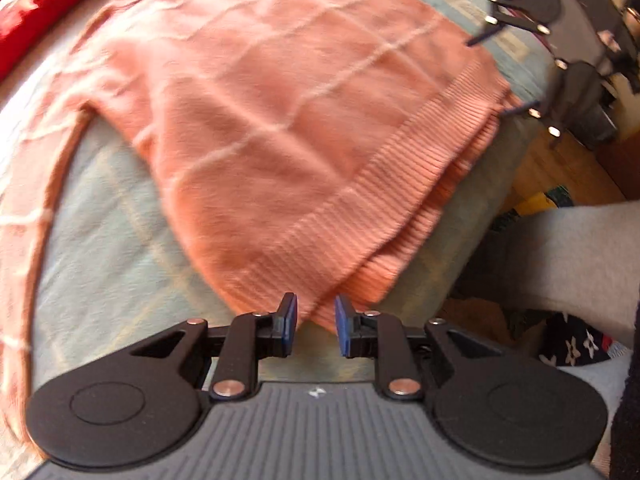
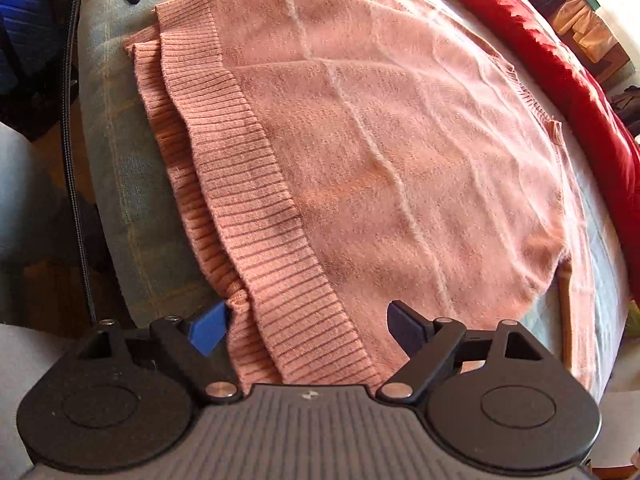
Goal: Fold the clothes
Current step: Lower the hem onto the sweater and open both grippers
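Pink knit sweater (image 2: 380, 152) | L gripper (image 1: 316, 330) ajar, empty | R gripper (image 2: 308, 326) wide, empty | no legible text

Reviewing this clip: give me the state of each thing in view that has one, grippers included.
Pink sweater: lying flat on the bed, ribbed hem doubled in layers, one sleeve spread out to the side.
Left gripper: jaws slightly apart, nothing pinched, over the hem corner.
Right gripper: open wide, straddling the hem, pads not pressing.
Blue bedcover: spread under the sweater.
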{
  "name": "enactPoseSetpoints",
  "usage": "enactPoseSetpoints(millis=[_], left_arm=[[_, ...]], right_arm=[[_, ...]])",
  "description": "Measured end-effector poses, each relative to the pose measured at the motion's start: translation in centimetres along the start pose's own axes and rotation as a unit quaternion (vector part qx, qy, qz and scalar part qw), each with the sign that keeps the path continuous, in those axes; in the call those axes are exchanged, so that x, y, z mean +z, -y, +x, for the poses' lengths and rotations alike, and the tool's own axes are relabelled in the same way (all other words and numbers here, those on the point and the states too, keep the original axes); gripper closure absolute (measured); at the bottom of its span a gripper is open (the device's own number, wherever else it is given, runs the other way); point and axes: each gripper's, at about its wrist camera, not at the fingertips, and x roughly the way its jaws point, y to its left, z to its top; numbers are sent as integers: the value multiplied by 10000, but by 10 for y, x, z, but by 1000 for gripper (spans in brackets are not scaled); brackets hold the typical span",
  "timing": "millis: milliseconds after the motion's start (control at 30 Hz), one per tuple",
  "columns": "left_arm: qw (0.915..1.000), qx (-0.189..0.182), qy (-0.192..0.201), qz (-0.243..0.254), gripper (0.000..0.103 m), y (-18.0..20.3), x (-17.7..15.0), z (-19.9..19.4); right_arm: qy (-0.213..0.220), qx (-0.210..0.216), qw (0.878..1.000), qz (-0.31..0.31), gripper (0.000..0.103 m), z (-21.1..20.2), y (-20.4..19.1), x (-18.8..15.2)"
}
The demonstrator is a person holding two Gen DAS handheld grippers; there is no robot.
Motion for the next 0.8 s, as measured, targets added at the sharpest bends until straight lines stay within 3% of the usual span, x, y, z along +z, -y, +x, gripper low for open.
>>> enactPoseSetpoints(millis=[67,133,167,267,400,567,633,733,800], left_arm=[[9971,136,392,-642,84,-38,10,-7],[9871,62,818,-1374,81,-73,24,-3],[9786,-67,1042,-1774,78,-90,33,3],[9427,-512,1585,-2890,72,-142,50,35],[9138,-627,1806,-3583,73,-179,64,74],[8999,-846,1931,-3818,77,-186,77,105],[9016,-695,1876,-3835,95,-183,81,105],[9128,-181,1823,-3650,98,-179,86,92],[9130,103,1823,-3649,98,-185,85,85]], right_arm=[[68,-145,9999,55,13,-2,14,2],[106,-192,9995,218,10,-2,24,6],[109,-193,9994,274,10,0,25,7],[92,-214,9988,430,10,8,24,9],[-3,-168,9966,811,10,27,24,13],[-94,-120,9931,1164,10,33,26,14],[-106,-118,9924,1217,10,35,26,15],[-93,-162,9920,1245,10,33,25,16],[-101,-172,9907,1343,10,30,24,13]])
